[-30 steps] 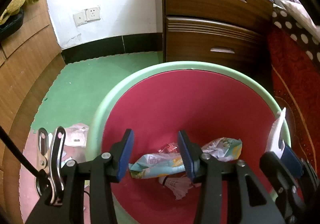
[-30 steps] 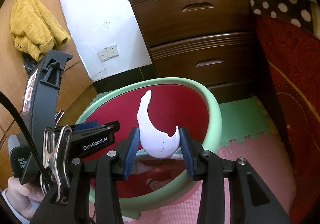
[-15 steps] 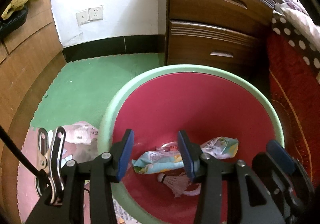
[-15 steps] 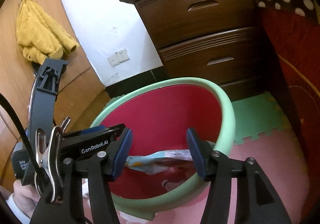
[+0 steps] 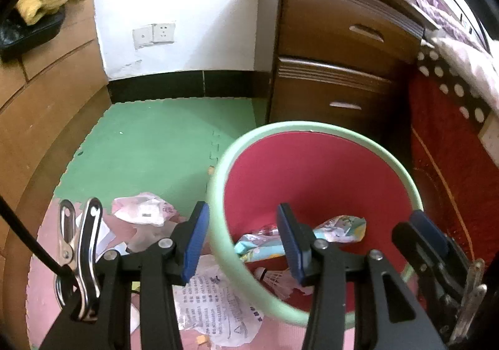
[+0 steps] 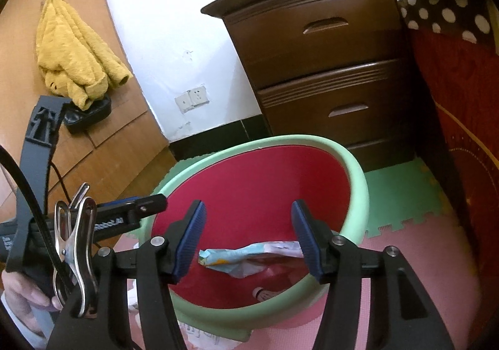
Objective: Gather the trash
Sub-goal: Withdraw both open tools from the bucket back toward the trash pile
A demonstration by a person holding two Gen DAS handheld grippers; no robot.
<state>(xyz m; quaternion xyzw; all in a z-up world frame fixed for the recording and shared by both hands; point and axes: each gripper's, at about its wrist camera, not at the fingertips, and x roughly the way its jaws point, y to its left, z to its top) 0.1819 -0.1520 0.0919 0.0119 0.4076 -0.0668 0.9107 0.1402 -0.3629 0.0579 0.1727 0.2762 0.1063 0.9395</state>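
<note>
Red bin [image 6: 355, 169] under gaping, empty right gripper [image 6: 248, 237]

Both wrist views look down, close, into the bin [image 5: 312, 128].

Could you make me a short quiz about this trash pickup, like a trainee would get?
1. True or false: the right tongs are holding a piece of trash.
2. Which item lies inside the red bin? A) the yellow cloth B) a shuttlecock C) the black bag
3. Fill in: loose trash outside the bin lies on the ____ beside it.

Key:
1. False. The right tongs are open and empty.
2. B. The shuttlecock lies on the bottom beside a colourful wrapper.
3. Floor. A pink-white wrapper and a printed paper lie on the floor mat near the left tongs.
</note>
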